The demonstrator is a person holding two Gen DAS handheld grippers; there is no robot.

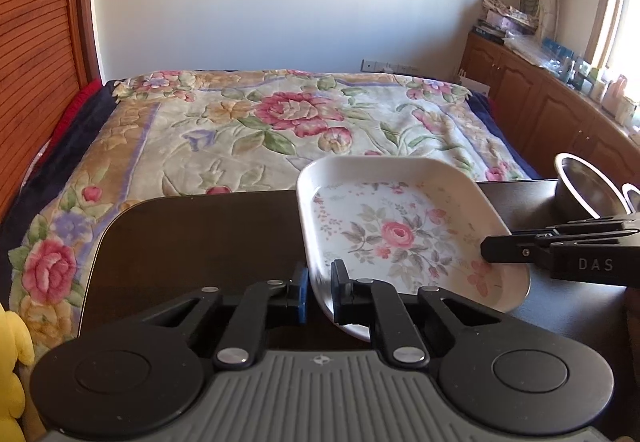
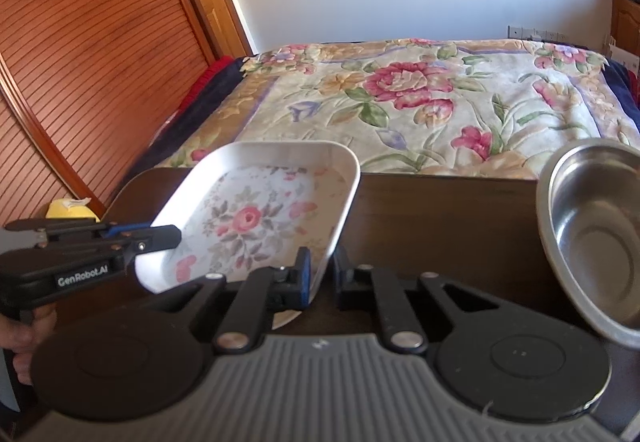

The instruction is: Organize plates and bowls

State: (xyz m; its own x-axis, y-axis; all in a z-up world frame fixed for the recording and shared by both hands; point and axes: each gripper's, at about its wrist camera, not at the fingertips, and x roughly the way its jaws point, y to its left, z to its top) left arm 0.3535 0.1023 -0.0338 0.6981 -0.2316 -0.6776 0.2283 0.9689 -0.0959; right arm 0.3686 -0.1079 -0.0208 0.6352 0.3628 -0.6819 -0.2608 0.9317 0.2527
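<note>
A white rectangular plate point(image 1: 400, 226) with a pink rose print hangs tilted above the dark table point(image 1: 200, 234), held from both sides. My left gripper point(image 1: 319, 276) is shut on the plate's near left rim. From the right, my right gripper point(image 1: 490, 250) clamps the opposite rim. In the right wrist view the plate point(image 2: 256, 209) slopes up to the left; its right edge passes between the right gripper's point(image 2: 322, 264) fingers, while the left gripper point(image 2: 174, 236) bites the left rim. A steel bowl point(image 2: 592, 242) sits on the table to the right, also visible as the steel bowl point(image 1: 588, 185).
Beyond the table's far edge lies a bed with a floral blanket point(image 1: 280, 113). A wooden slatted door point(image 2: 80, 61) stands at the left, wooden cabinets point(image 1: 540, 101) at the right. A yellow plush toy point(image 1: 12, 342) is at the table's left. A hand point(image 2: 24, 338) holds the left gripper.
</note>
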